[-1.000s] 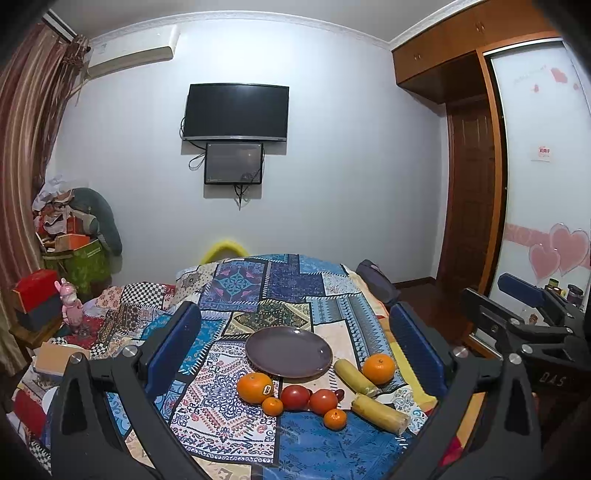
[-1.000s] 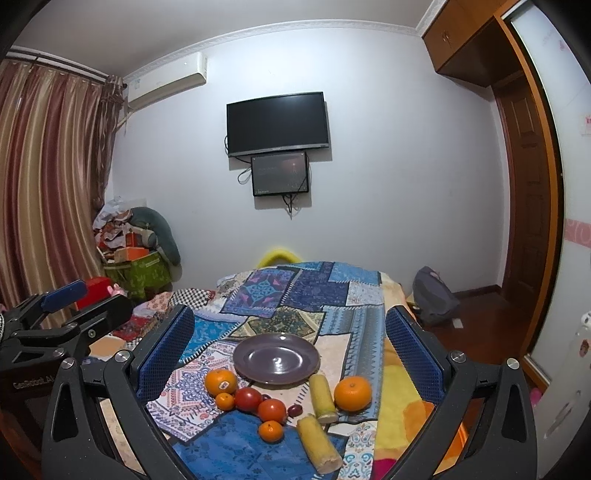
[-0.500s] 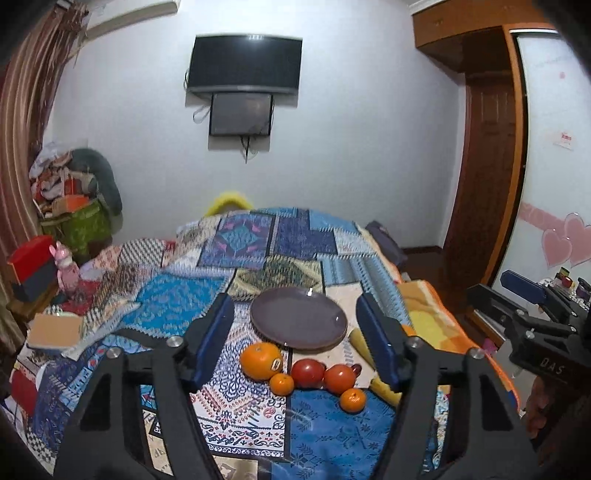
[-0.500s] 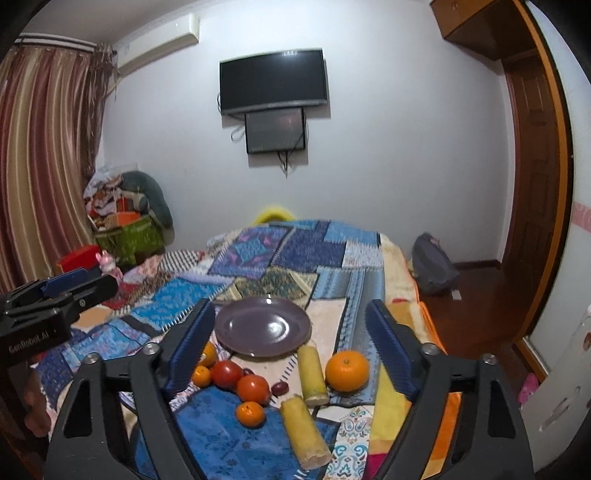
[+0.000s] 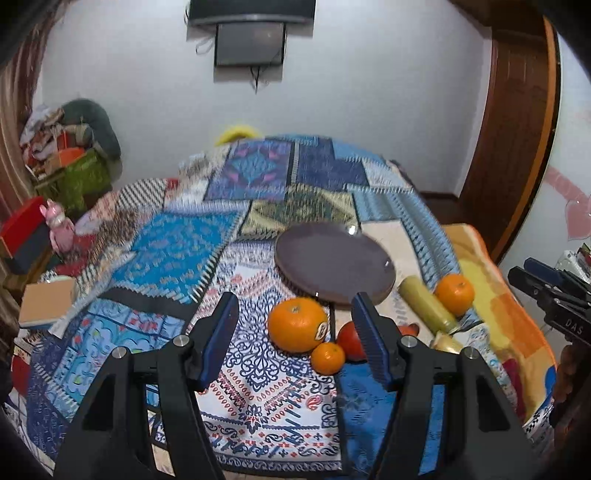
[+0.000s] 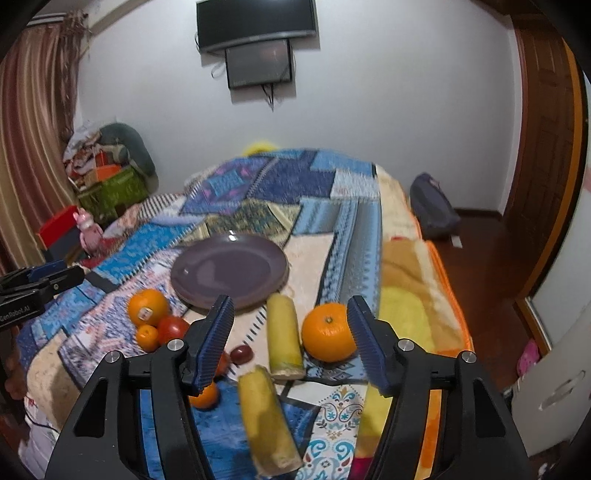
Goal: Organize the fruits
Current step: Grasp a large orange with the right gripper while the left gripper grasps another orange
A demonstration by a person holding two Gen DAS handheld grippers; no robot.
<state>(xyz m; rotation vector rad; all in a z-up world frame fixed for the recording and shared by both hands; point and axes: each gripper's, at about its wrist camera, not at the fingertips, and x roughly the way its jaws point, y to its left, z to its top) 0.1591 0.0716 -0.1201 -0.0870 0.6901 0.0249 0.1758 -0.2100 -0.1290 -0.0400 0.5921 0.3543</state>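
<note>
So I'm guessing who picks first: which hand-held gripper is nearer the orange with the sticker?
Left. The left hand-held gripper has the stickered orange framed between its closing jaws; the right hand-held gripper sits off to that orange's right.

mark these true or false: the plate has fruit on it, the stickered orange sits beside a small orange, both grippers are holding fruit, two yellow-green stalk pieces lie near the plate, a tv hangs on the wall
1. The plate has fruit on it: false, it is bare.
2. The stickered orange sits beside a small orange: true.
3. Both grippers hold fruit: false, the left gripper and right gripper grip nothing; their jaws are closing.
4. Two yellow-green stalk pieces lie near the plate: true.
5. A tv hangs on the wall: true.
</note>
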